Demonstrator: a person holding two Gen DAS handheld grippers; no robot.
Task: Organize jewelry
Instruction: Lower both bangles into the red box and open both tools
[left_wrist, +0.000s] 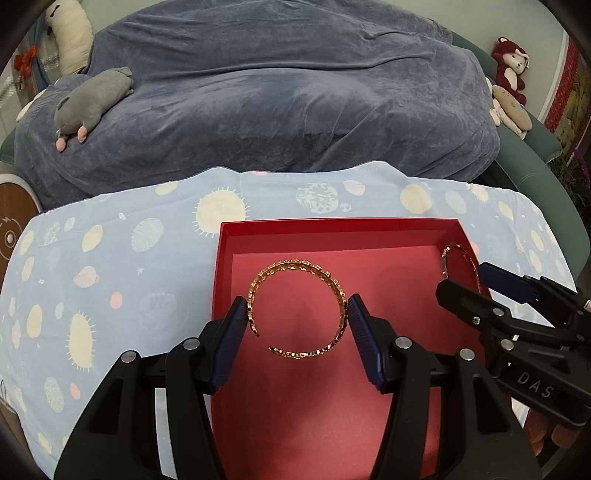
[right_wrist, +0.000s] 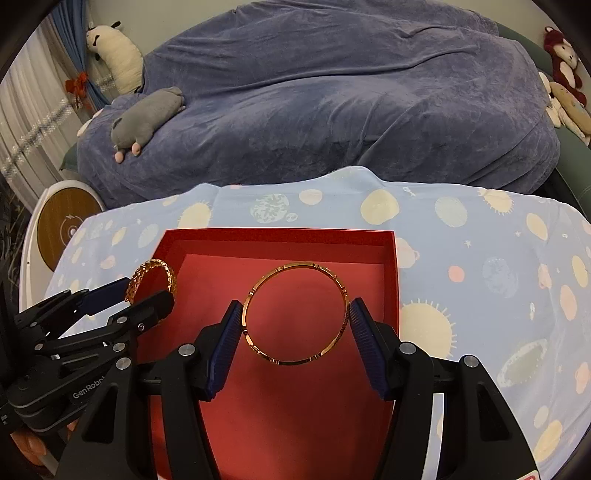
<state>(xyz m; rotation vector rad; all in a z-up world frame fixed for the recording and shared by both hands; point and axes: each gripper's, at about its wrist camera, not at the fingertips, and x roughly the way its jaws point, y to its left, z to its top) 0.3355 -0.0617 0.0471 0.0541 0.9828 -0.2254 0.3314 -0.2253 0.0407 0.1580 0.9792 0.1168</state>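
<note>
A red open box (left_wrist: 332, 225) (right_wrist: 280, 234) lies on a light blue patterned cloth. My left gripper (left_wrist: 297, 306) is shut on an open gold cuff bracelet (left_wrist: 295, 275), held over the box's left half; it also shows in the right wrist view (right_wrist: 151, 275). My right gripper (right_wrist: 295, 314) is shut on a thin closed gold bangle (right_wrist: 295, 267), held over the box's right half. In the left wrist view the right gripper (left_wrist: 465, 280) is at the right with that bangle (left_wrist: 448, 254) seen edge-on. In the right wrist view the left gripper (right_wrist: 136, 295) sits at the left.
The blue cloth (left_wrist: 110, 258) covers the table around the box. Behind it is a sofa under a dark blue blanket (left_wrist: 277, 92) with a grey plush toy (left_wrist: 92, 99). More plush toys (left_wrist: 511, 74) sit at the far right. A round wooden disc (right_wrist: 66, 225) is at the left.
</note>
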